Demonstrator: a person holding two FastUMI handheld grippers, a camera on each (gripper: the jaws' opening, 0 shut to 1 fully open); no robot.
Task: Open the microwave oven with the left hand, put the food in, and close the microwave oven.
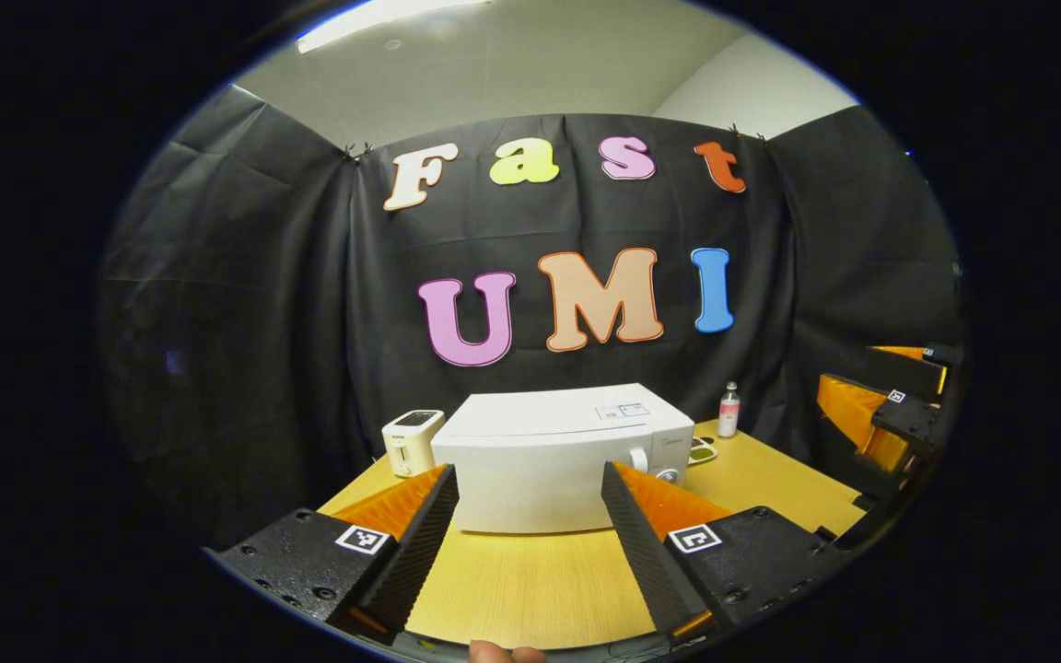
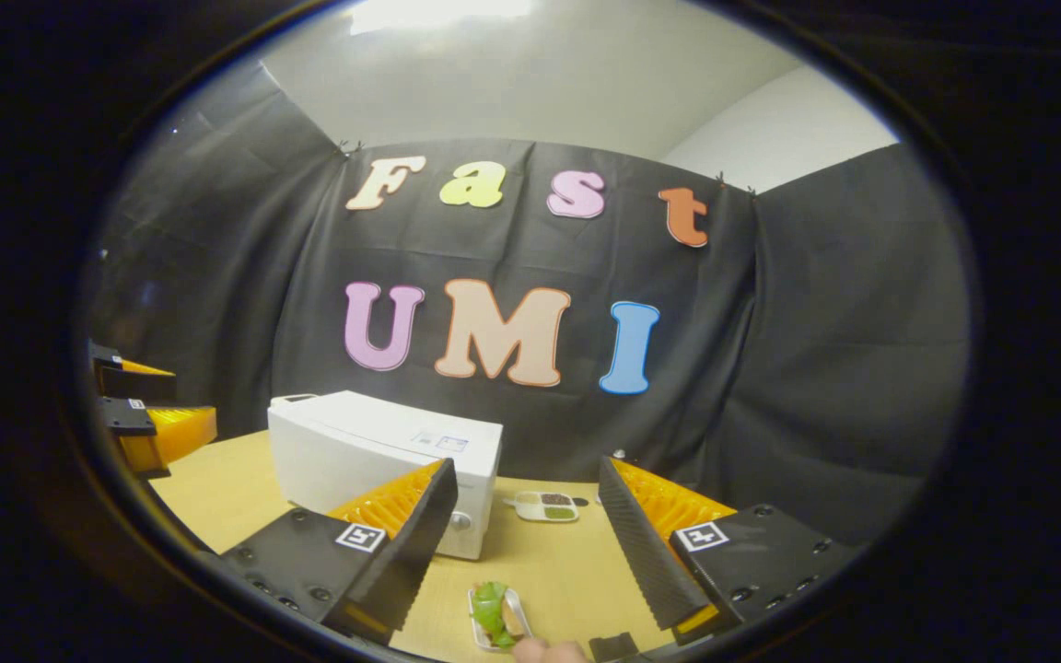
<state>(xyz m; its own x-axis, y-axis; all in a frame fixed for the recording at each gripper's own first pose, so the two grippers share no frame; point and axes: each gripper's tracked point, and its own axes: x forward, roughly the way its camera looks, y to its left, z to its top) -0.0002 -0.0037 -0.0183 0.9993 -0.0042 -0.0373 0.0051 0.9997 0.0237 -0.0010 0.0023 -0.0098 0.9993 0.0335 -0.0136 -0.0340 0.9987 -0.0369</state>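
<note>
Hovering spread wide and empty, left gripper (image 1: pixel 529 493) squared on the shut white microwave oven (image 1: pixel 563 451) for its door, right gripper (image 2: pixel 527 488) likewise gaping above the food tray (image 2: pixel 496 617) on the wooden table (image 2: pixel 567 571).

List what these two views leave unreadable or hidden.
- Microwave door front, left gripper view: partly behind the left gripper fingers.
- Food tray, right gripper view: cut by the bottom edge.
- Compartment dish: contents too small.
- Bottle label: too small.
- Toaster controls: too small.
</note>
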